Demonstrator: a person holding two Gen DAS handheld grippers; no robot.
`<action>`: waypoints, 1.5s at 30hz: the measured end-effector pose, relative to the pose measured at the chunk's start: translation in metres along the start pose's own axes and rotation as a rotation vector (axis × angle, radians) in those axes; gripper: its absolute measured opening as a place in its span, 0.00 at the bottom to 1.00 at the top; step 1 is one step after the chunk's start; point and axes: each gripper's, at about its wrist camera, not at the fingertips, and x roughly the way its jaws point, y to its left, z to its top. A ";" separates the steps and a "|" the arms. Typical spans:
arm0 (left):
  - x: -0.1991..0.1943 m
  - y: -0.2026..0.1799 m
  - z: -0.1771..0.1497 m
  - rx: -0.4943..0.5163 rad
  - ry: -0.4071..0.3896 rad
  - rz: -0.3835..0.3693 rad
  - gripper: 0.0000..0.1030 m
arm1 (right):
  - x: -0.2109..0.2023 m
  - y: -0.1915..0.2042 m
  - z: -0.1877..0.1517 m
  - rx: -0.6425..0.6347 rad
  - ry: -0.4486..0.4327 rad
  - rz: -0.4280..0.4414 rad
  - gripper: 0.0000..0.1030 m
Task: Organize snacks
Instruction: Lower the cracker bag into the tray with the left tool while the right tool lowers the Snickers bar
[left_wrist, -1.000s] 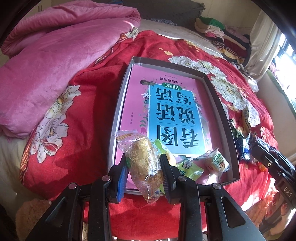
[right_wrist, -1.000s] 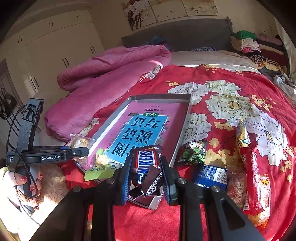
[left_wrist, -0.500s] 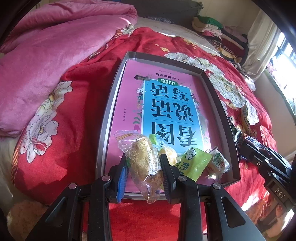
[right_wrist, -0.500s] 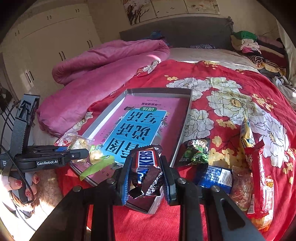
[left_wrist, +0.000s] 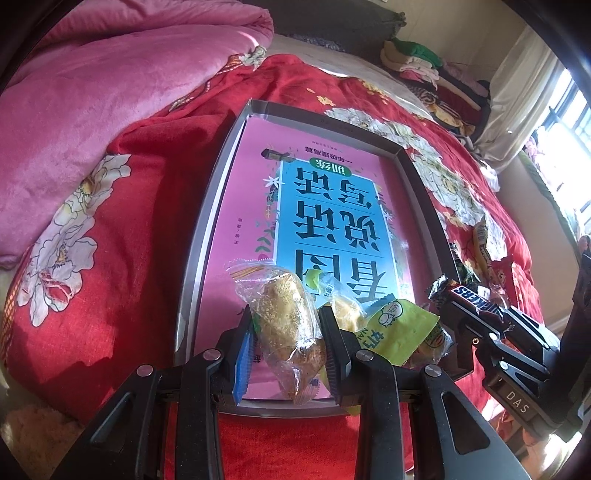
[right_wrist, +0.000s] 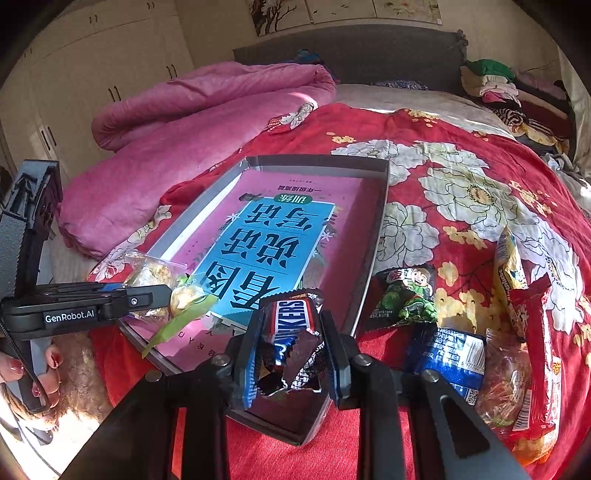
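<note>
- Closest up, the left gripper (left_wrist: 286, 347) is clamped tight on a clear-wrapped pastry (left_wrist: 284, 321). Both pads are pressing its sides, and the bag sticks out past the fingertips over the near end of the tray (left_wrist: 195, 236).
- The right gripper (right_wrist: 291, 347) is squeezed down on a Snickers bar (right_wrist: 291, 325). The crinkled wrapper is wedged between the two pads, the logo end pokes forward, and it hangs right over the tray's near right corner.
- Just past the left fingertips, a couple of snacks already lie in the tray: a green packet (left_wrist: 400, 326) and a small yellowish wrapped one (left_wrist: 343, 308), touching each other at the near edge.
- The tray sits on the red floral bedspread (right_wrist: 461, 155), with a pink and blue book (left_wrist: 332, 206) filling most of its floor.
- Right of the tray, loose on the bedspread: a green cartoon packet (right_wrist: 406, 295) just beside the rim, a blue packet (right_wrist: 447, 350) near it, then a red packet (right_wrist: 532, 332) and a yellow stick packet (right_wrist: 509, 258) further right.
- Further back on the left there's a rolled pink quilt (right_wrist: 207, 110), and a pile of folded clothes (right_wrist: 495, 81) at the far right by the headboard.
</note>
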 end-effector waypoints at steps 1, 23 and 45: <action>0.000 0.001 0.000 -0.001 -0.002 -0.001 0.33 | 0.002 0.001 0.000 -0.006 0.002 -0.005 0.28; 0.006 0.011 0.004 -0.038 -0.005 -0.021 0.33 | -0.001 -0.004 -0.001 0.013 0.002 0.044 0.34; -0.004 0.010 0.008 -0.043 -0.051 -0.058 0.42 | -0.018 -0.010 -0.002 0.027 -0.028 0.056 0.41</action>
